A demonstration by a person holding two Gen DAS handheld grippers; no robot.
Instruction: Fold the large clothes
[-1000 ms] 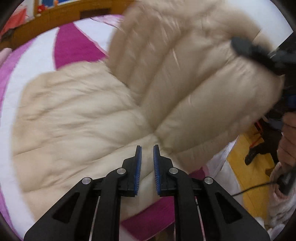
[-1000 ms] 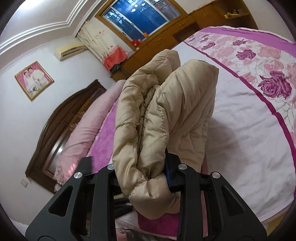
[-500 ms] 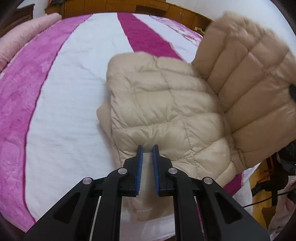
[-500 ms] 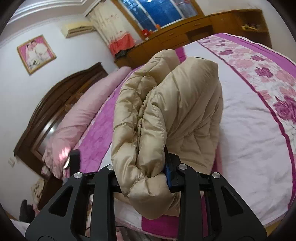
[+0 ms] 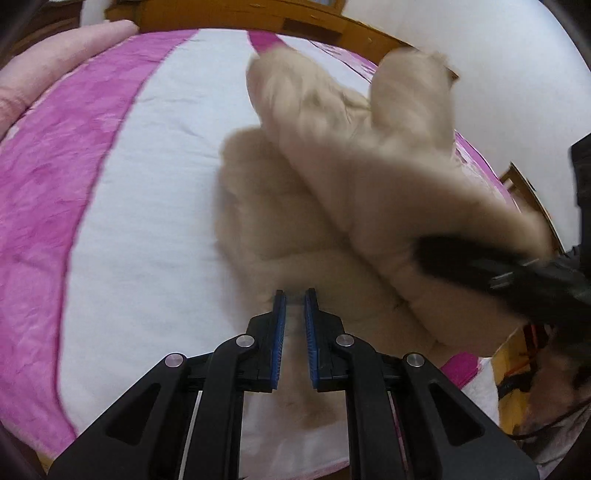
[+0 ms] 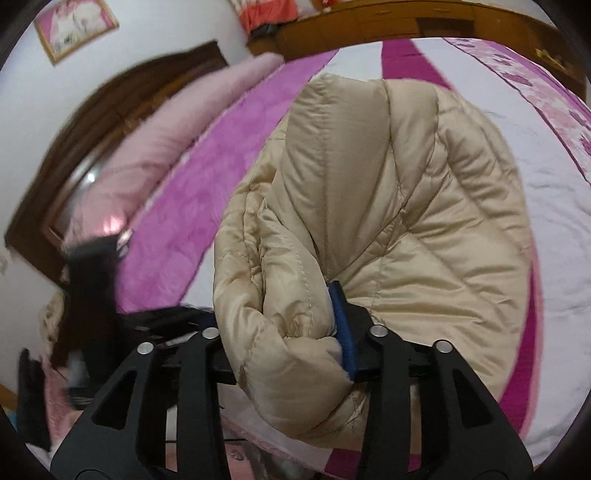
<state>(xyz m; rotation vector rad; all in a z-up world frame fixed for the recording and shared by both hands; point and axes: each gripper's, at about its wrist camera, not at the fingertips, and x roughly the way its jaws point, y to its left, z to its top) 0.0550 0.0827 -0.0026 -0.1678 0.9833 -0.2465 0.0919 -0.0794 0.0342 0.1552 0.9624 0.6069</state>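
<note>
A beige quilted puffer jacket (image 5: 332,206) lies partly folded on the bed, blurred by motion. My left gripper (image 5: 294,299) is nearly shut, its jaws at the jacket's near edge with beige fabric between the blue pads. My right gripper (image 6: 291,295) is shut on a thick bunch of the jacket (image 6: 388,206) and holds it over the bed; its left finger is hidden by fabric. The right gripper also shows in the left wrist view (image 5: 498,273), holding the raised jacket part over the lower layer.
The bed has a white and magenta cover (image 5: 129,184), with a pink bolster (image 6: 177,122) by the dark wooden headboard (image 6: 122,96). A wooden cabinet (image 6: 388,22) stands beyond the bed. A yellow floor (image 5: 513,354) lies past the bed's near right edge.
The right gripper has swung the held jacket part down and across over the lower layer. The left gripper stays closed at the jacket's near edge. Both views have tilted toward the bed.
</note>
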